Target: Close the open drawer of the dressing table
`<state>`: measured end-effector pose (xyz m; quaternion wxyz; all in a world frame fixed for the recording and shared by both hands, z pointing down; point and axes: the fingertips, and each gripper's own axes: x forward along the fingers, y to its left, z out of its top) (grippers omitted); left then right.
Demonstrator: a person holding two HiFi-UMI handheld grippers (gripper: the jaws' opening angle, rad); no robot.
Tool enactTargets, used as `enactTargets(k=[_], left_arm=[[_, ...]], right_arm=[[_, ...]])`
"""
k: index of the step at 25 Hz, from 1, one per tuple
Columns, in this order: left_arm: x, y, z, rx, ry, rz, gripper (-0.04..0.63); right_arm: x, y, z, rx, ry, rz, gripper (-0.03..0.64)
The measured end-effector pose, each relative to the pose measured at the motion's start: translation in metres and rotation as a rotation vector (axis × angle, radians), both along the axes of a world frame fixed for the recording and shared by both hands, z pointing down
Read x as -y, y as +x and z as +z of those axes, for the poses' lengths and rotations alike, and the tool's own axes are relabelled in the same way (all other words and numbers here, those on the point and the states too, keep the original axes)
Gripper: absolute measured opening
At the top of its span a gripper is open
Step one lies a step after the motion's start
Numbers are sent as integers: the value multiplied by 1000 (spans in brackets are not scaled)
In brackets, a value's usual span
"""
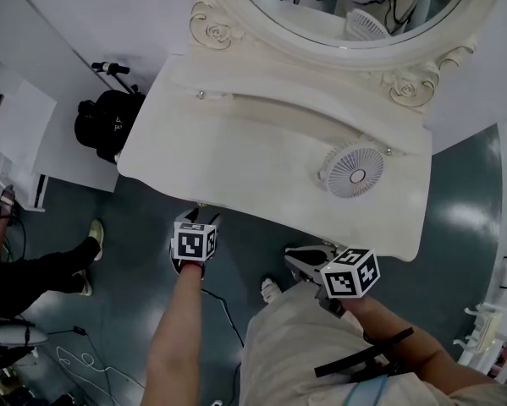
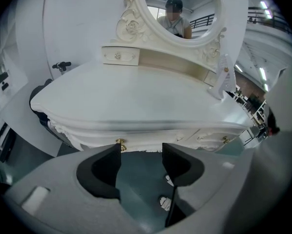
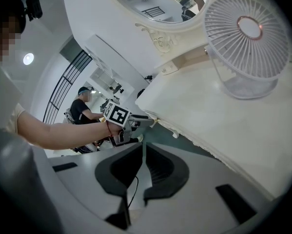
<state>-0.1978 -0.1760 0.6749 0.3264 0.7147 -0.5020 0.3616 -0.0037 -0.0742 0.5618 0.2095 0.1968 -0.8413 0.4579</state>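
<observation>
Cropped by the top edge of the head view: most of the mirror [image 1: 346,7]. Hidden beneath the overhanging tabletop [image 1: 261,142] there: the whole front face, plus the very tips of the left gripper [image 1: 200,220]. Cut by the left edge: a person [image 1: 33,269], legs and shoes only. Half tucked behind the tabletop's upper-left corner: a black object [image 1: 105,125], kind unclear. In the left gripper view, partly masked by the left jaw's tip: a gold knob [image 2: 120,143]; seam of the drawer [image 2: 150,136] around it too shaded to read as flush or ajar. In the right gripper view, clipped at the upper right: the fan [image 3: 248,38].
</observation>
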Motion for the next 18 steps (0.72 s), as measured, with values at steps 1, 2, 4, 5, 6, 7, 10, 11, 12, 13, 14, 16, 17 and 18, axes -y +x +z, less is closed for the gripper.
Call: enactTargets(k=[1, 2, 4, 5, 6, 7, 10, 11, 12, 13, 14, 16, 17, 18], left_arm=[[-2, 2, -4, -4, 7, -2, 253], [-3, 5, -8, -9, 18, -3, 253], [-6, 12, -18, -26, 45, -5, 252], [-8, 16, -24, -36, 58, -4, 253], [-11, 21, -30, -48, 71, -2, 252], [-14, 26, -36, -60, 83, 1, 252], [-23, 43, -52, -104, 107, 15, 250], [-27, 49, -56, -119, 112, 23, 250], [-30, 56, -61, -132, 118, 32, 247], [-33, 63, -66, -142, 126, 40, 240], [-36, 69, -72, -151, 135, 48, 226], [-43, 81, -82, -170, 155, 60, 185], [-47, 87, -87, -183, 162, 62, 170], [-51, 93, -92, -197, 168, 63, 154]], right_arm=[[-2, -1, -1, 3, 3, -2, 18], [-3, -1, -3, 6, 5, -4, 18], [-7, -1, -5, 12, 11, -8, 18], [-9, 0, -7, 14, 15, -9, 18], [-11, 0, -9, 16, 18, -8, 18], [-13, 1, -11, 18, 23, -7, 18], [-18, 5, -18, 22, 37, -1, 18], [-19, 7, -20, 24, 41, 2, 18], [-20, 9, -22, 26, 44, 4, 18], [-22, 11, -23, 27, 48, 7, 18], [-24, 13, -25, 28, 52, 9, 18], [-29, 16, -27, 30, 61, 11, 18], [-31, 18, -28, 32, 65, 13, 18], [-33, 20, -30, 33, 69, 15, 18]])
